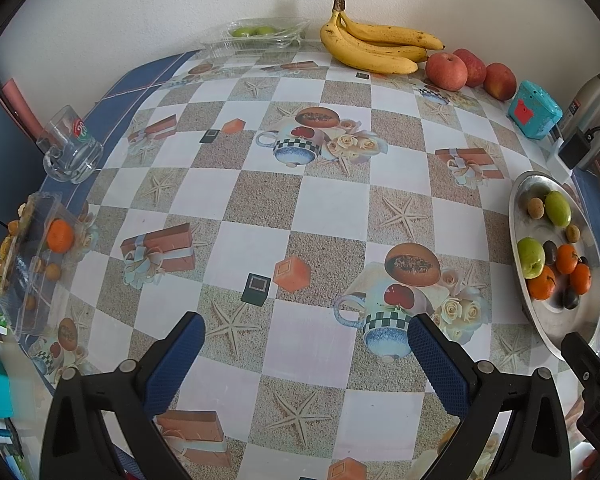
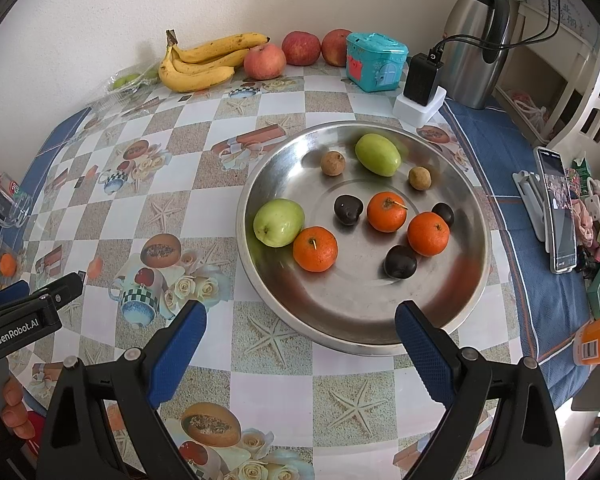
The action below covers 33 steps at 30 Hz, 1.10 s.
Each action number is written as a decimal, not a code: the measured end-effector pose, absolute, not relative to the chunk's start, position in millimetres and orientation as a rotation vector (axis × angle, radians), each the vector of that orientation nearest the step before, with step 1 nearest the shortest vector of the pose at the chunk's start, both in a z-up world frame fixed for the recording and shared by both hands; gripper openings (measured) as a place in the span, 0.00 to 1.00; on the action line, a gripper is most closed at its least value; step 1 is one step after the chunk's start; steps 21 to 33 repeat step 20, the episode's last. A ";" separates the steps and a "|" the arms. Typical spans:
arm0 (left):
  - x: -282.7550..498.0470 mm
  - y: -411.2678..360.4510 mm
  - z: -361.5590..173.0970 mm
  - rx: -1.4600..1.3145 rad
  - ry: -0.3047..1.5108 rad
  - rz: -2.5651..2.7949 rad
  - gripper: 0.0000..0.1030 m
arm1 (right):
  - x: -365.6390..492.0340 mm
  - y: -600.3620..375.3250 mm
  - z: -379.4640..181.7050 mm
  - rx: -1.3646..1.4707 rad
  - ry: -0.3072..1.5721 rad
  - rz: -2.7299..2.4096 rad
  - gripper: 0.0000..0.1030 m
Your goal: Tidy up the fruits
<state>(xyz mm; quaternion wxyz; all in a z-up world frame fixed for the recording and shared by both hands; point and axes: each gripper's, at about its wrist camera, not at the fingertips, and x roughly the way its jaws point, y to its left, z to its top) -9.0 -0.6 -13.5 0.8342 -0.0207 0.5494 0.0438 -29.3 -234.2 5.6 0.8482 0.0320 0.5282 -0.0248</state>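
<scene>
Your left gripper (image 1: 306,342) and right gripper (image 2: 300,326) both spread wide, empty. Fruit mostly in steel tray (image 2: 284,280): glossy oranges (image 2: 315,249), smooth green fruits (image 2: 278,222), dark plums (image 2: 400,262). Risk: round, slick skins roll on polished metal; nudge rim, pile scatters. Bananas (image 2: 198,66), apples (image 2: 265,62) at wall.
</scene>
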 end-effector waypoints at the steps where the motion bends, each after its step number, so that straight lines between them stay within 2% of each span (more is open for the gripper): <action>1: -9.3 -0.4 -13.7 -0.042 1.164 0.091 1.00 | -30.0 -233.5 5.2 0.067 1.114 -0.052 0.93; 33: -9.8 -4.8 -8.9 -0.016 1.144 0.080 1.00 | -29.0 -235.8 4.7 0.078 1.118 -0.052 0.93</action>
